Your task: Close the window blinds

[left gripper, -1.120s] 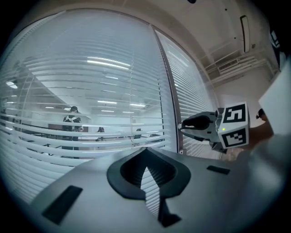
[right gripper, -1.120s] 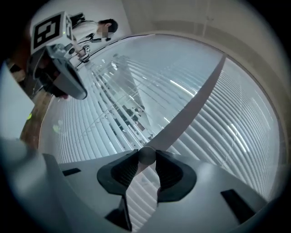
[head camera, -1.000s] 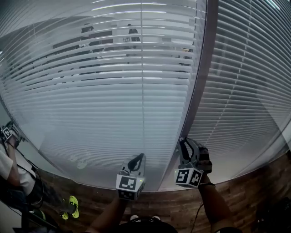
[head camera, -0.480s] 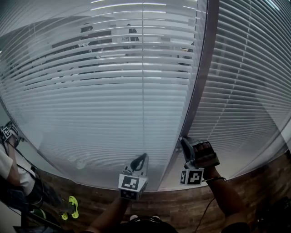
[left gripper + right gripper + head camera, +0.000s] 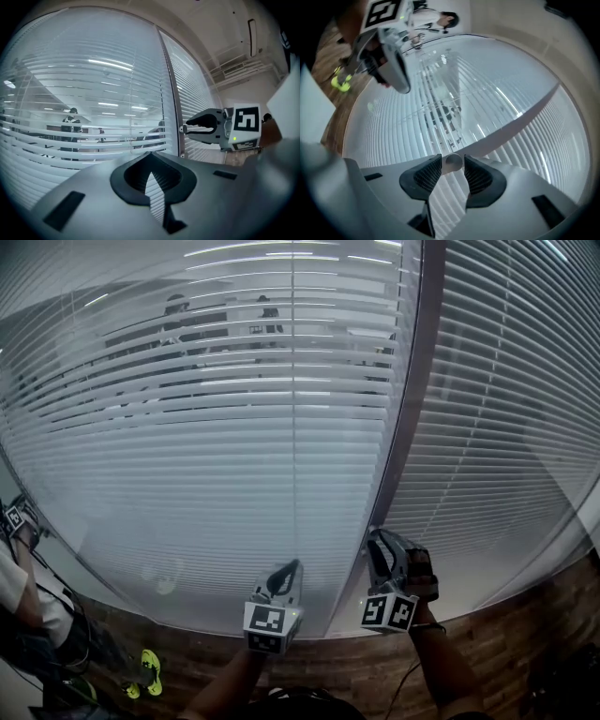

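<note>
The window blinds (image 5: 234, 446) hang right in front of the person and fill most of the head view. A dark post (image 5: 417, 399) runs up between two panes of glass, and more blinds (image 5: 506, 427) hang on the pane to its right. High up, you can see between the slats to people (image 5: 178, 310) standing in the room behind the glass. Lower down the slats look white and you cannot see through them.

The right gripper (image 5: 377, 540) points level at the bottom of the post. A small round knob (image 5: 452, 162) sits there, right between its jaws. The jaws have just been opening a little, and they sit loose around the knob, very close to it on both sides.

The left gripper (image 5: 286, 570) points level at the blinds, just to the left of the post. Its jaws are closed tip to tip, with nothing between them.

Below the window is a brown wood floor (image 5: 356, 667). At the far left stands another person (image 5: 19, 601) with bright green shoes (image 5: 145, 673).
</note>
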`<state>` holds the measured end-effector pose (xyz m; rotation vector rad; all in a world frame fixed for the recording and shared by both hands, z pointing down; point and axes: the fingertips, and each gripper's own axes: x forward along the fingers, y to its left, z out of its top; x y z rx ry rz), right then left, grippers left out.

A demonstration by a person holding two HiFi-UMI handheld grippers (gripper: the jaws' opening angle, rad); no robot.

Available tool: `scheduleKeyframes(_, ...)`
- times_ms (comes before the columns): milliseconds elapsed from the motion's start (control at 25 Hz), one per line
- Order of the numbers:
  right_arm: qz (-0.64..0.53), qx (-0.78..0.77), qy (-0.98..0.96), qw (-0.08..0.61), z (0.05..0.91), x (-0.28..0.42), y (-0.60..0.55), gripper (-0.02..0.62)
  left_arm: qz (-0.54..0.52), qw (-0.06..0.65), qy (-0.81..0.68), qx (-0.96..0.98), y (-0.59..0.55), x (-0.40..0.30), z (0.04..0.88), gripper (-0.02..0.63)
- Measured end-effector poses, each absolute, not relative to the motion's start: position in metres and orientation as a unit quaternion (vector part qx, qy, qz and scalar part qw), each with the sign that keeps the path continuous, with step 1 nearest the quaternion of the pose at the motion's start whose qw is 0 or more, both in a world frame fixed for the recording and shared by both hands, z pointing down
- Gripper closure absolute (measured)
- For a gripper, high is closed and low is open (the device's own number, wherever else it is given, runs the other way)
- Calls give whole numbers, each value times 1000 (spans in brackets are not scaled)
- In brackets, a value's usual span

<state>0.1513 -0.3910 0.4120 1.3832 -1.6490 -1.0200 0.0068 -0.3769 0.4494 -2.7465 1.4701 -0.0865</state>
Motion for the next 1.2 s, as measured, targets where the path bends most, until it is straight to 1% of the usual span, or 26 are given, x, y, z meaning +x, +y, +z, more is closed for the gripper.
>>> scheduleKeyframes(120,-286,601,-695,274,407,153,-392,462,-38,7,466,-884,-375,10,452,606)
scheduleKeyframes(320,-145,658,-730,112,403,160,-399,457,-32,11,466,-884,-376,11,448,606)
scheduleKeyframes(440,-70,686,-722,57,405,172,-403,453,-19,19,469,-883,-377,8,448,606)
scheduleKeyframes(560,-41,688,-723,41,408,174,-407,453,-38,5,471,-881,-374,6,453,606)
scheduleKeyframes(840,-25,696,-717,15,412,177,-408,466,-35,6,477,-878,-375,1,452,606)
scheduleKeyframes(1200,-38,690,-722,24,412,175,-408,469,-35,-3,479,-877,-377,-3,455,606)
